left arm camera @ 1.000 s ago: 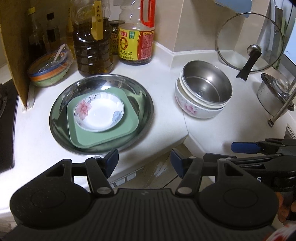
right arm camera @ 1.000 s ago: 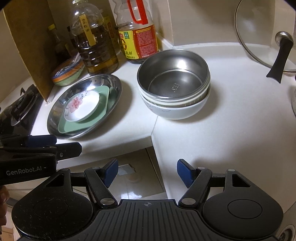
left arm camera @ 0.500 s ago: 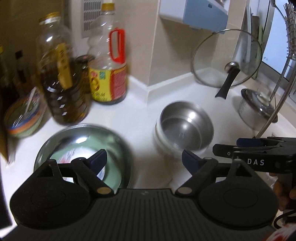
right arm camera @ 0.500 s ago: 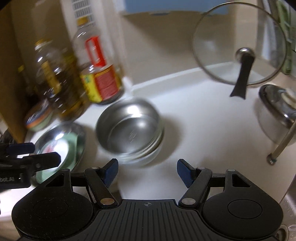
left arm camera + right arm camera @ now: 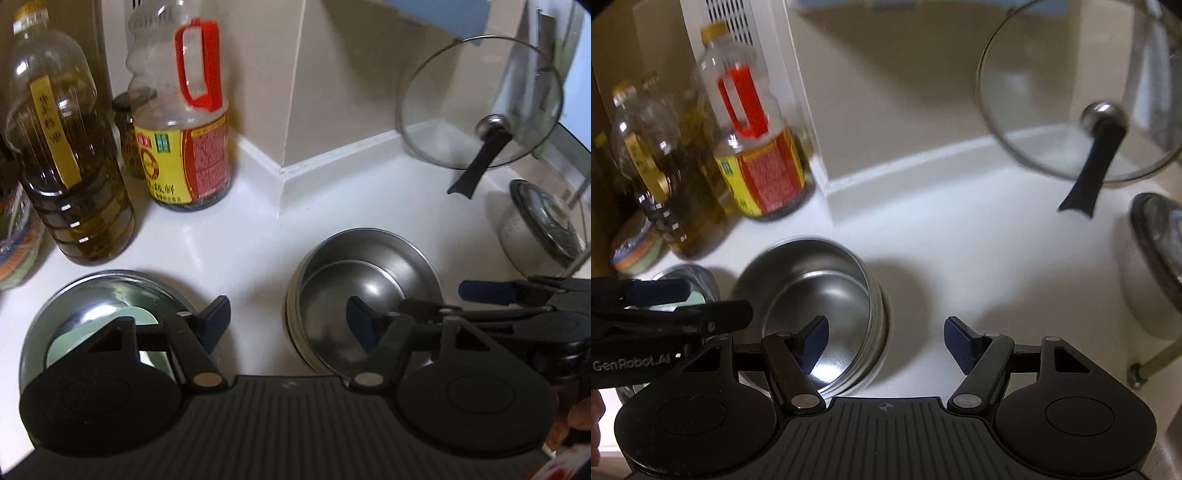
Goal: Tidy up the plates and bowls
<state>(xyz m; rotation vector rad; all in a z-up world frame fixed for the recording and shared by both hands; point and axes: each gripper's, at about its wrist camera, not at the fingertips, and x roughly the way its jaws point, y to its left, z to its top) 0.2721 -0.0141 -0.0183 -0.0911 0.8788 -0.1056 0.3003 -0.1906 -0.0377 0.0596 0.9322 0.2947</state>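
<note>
While both grippers (image 5: 288,321) (image 5: 884,341) are hovering open, the left just narrowing on nothing, bowls (image 5: 364,291) are sitting near the white counter's (image 5: 240,243) tiled corner

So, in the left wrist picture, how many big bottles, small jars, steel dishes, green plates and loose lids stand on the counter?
Big bottles: 2 (oil bottle, red-handled bottle)
Small jar: 1
Steel dishes: 2 (top steel bowl, round steel plate); the bowls under the top one are not counted
Green plate: 1
Loose glass lid: 1
Total: 7
</note>
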